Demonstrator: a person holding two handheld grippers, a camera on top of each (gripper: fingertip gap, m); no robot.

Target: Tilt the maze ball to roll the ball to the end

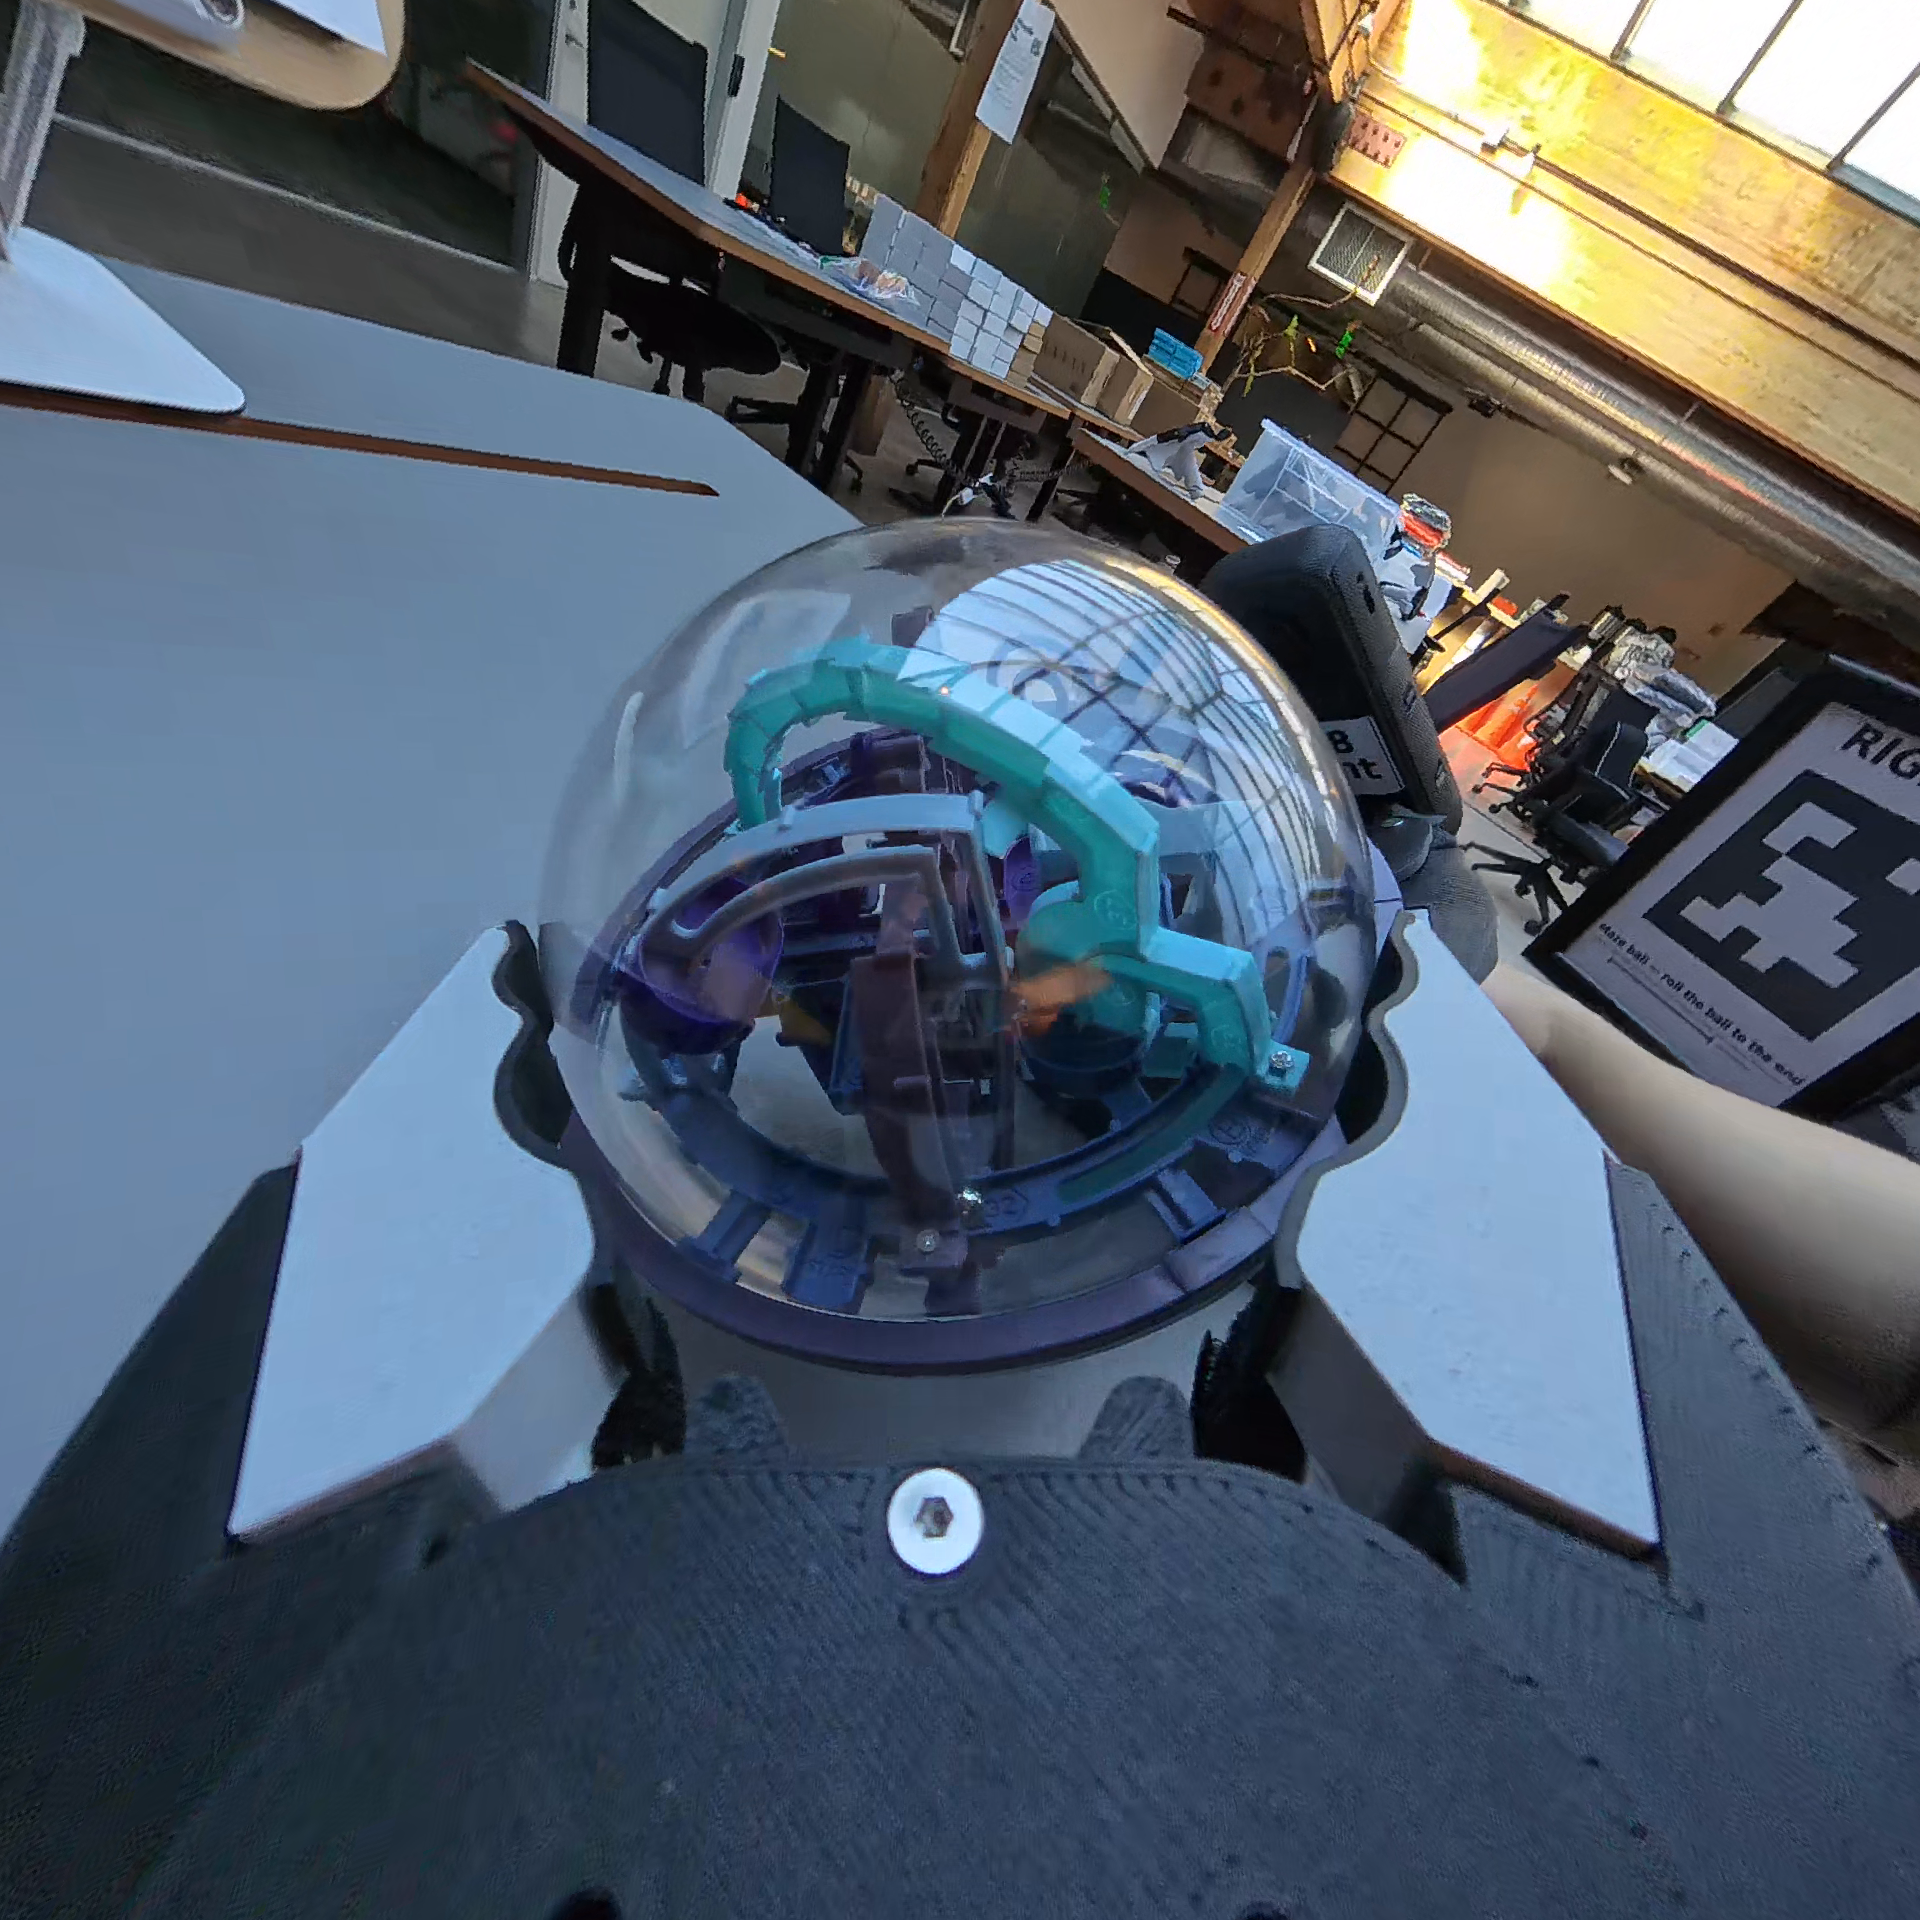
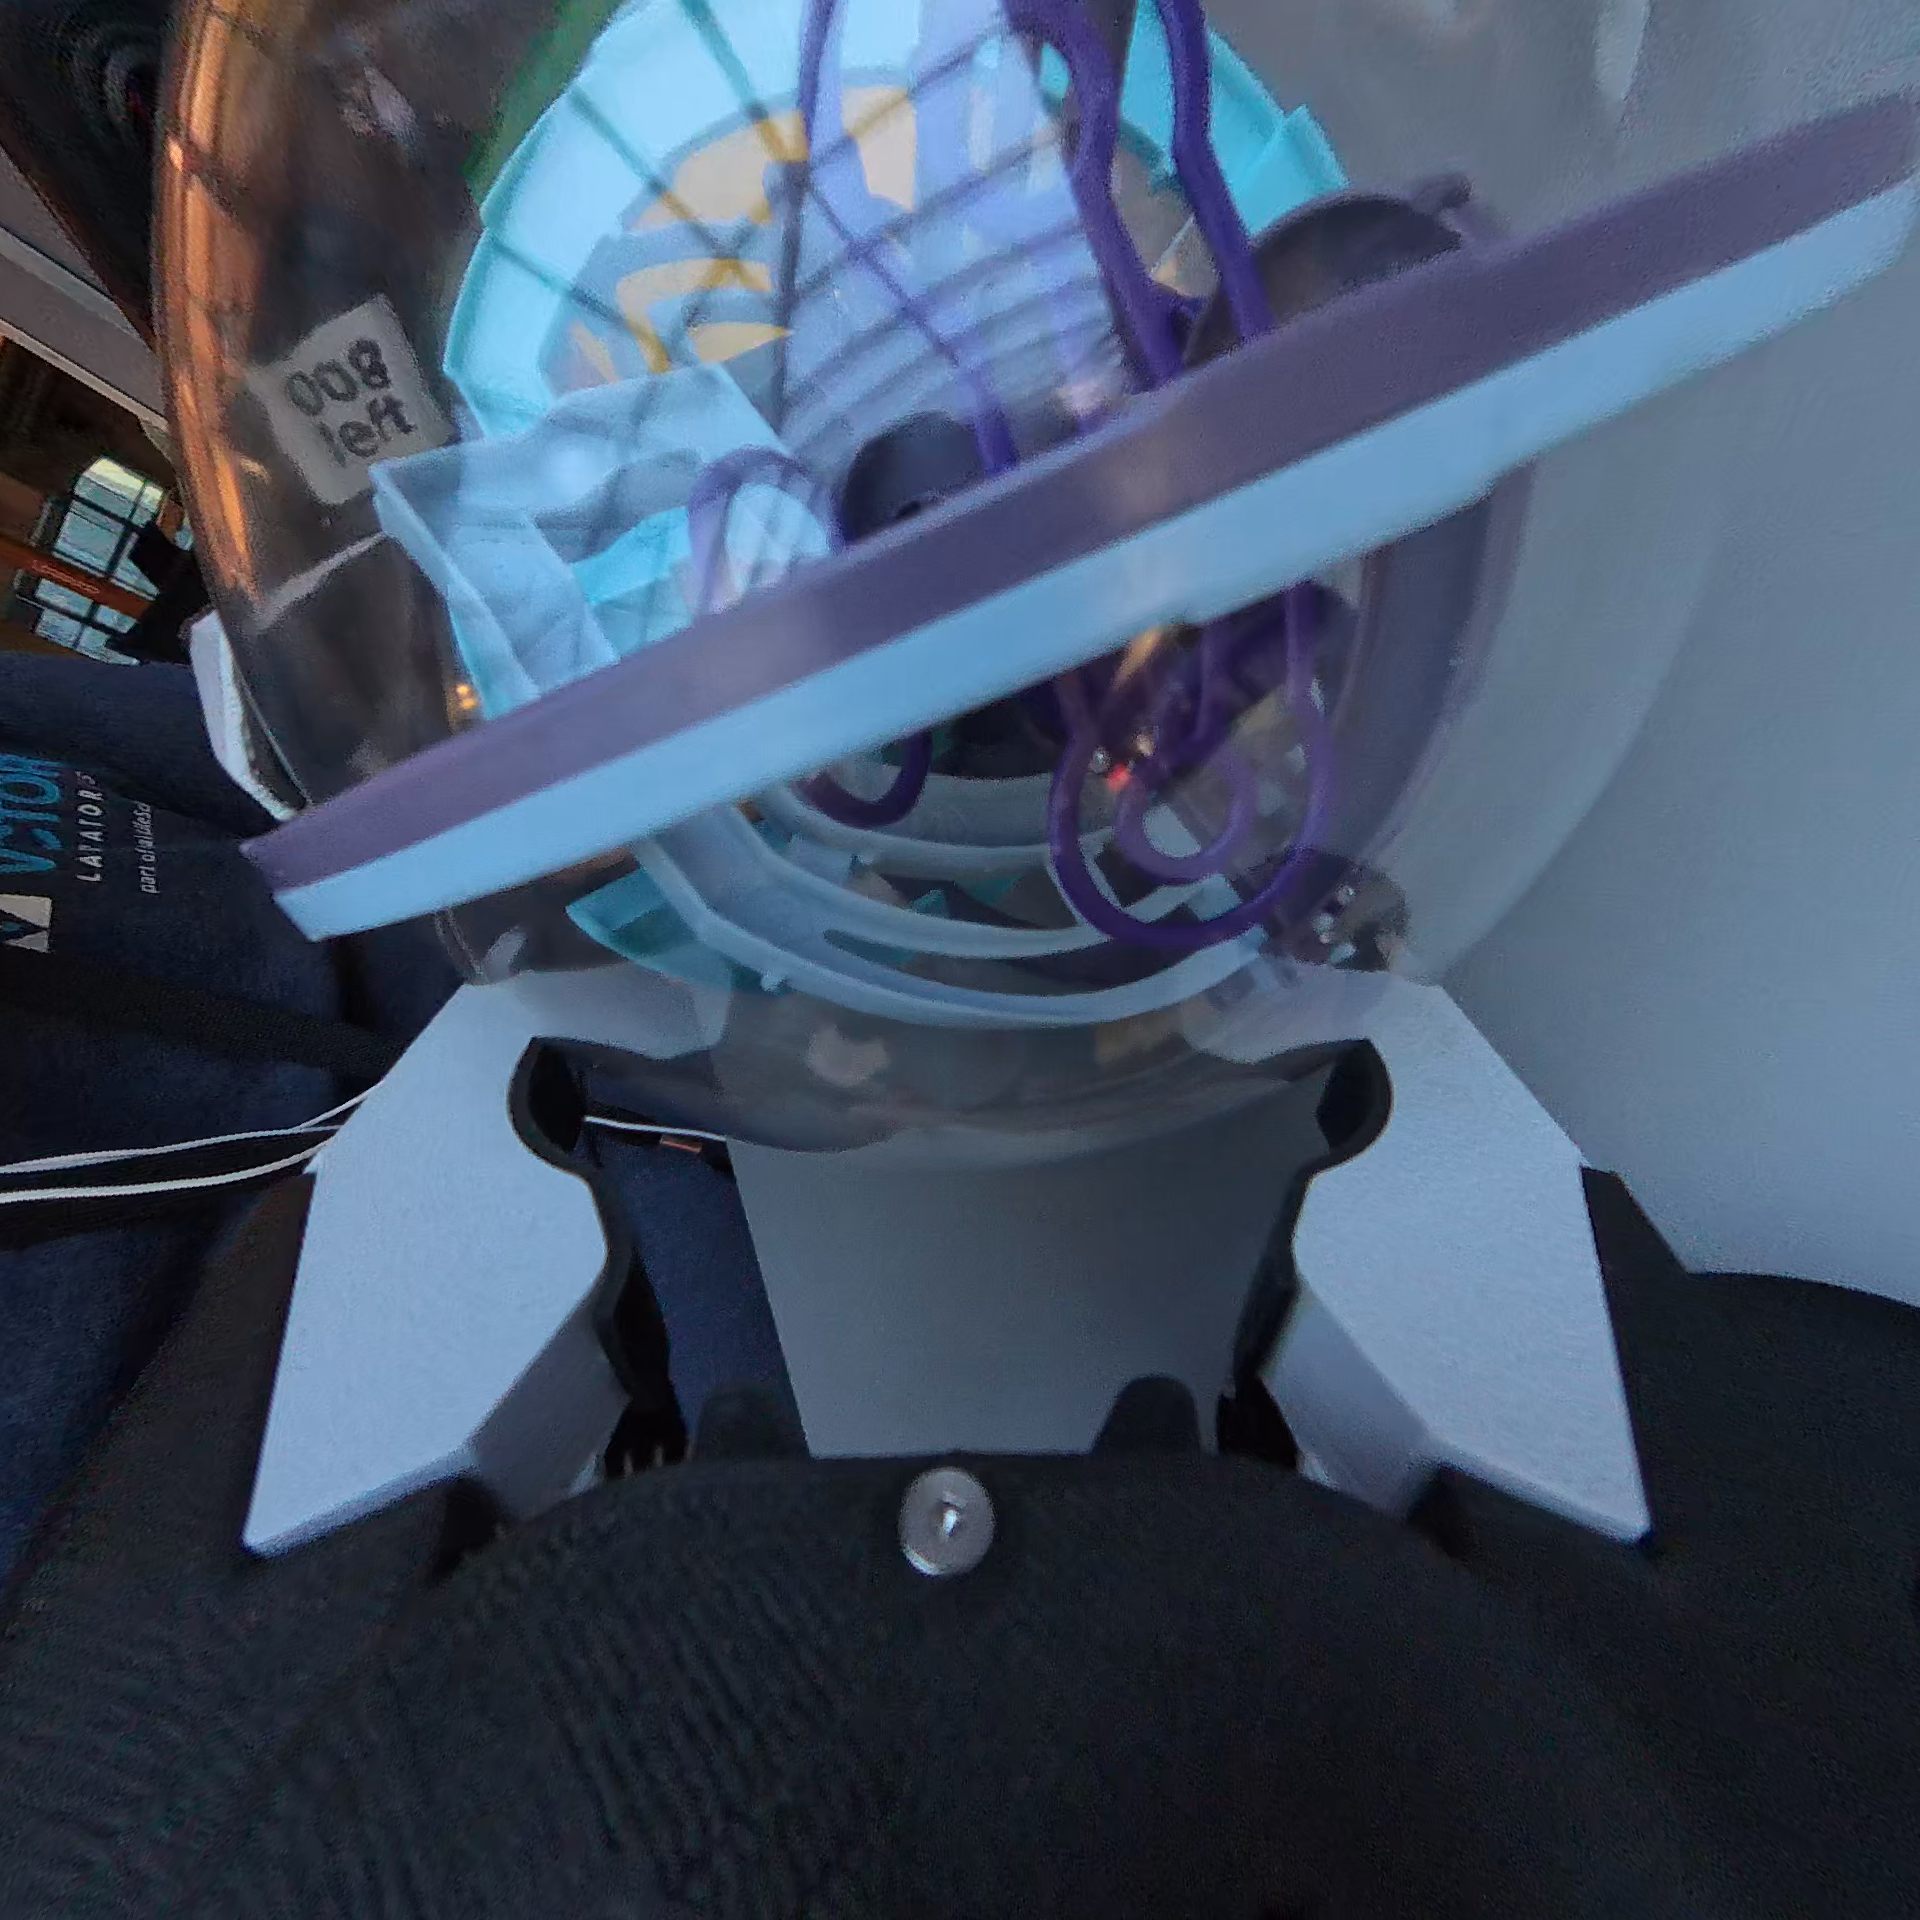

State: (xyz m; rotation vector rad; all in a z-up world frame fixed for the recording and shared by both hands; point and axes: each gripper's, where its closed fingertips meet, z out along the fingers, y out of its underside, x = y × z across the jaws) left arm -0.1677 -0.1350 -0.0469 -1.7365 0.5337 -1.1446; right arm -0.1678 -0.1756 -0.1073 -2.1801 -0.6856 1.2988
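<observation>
The maze ball (image 1: 935, 790) is a clear sphere with teal, grey, purple and brown tracks and a dark purple ring around its middle. My left gripper (image 1: 951, 966) is shut on it, one white finger on each side, holding it above the grey table. A small shiny bead (image 1: 971, 1199) sits on a dark track near the ring. The black body of my right gripper (image 1: 1340, 675) shows behind the ball. In the right wrist view the maze ball (image 2: 935, 499) fills the frame, tilted, ring slanting. My right gripper (image 2: 945, 1049) is shut on its lower curve.
The grey table (image 1: 312, 727) lies to the left, with a white pad (image 1: 94, 332) at its far corner. A framed black-and-white marker sign (image 1: 1766, 914) and a person's forearm (image 1: 1714, 1164) are on the right. A dark blue garment (image 2: 125, 935) is close on the left.
</observation>
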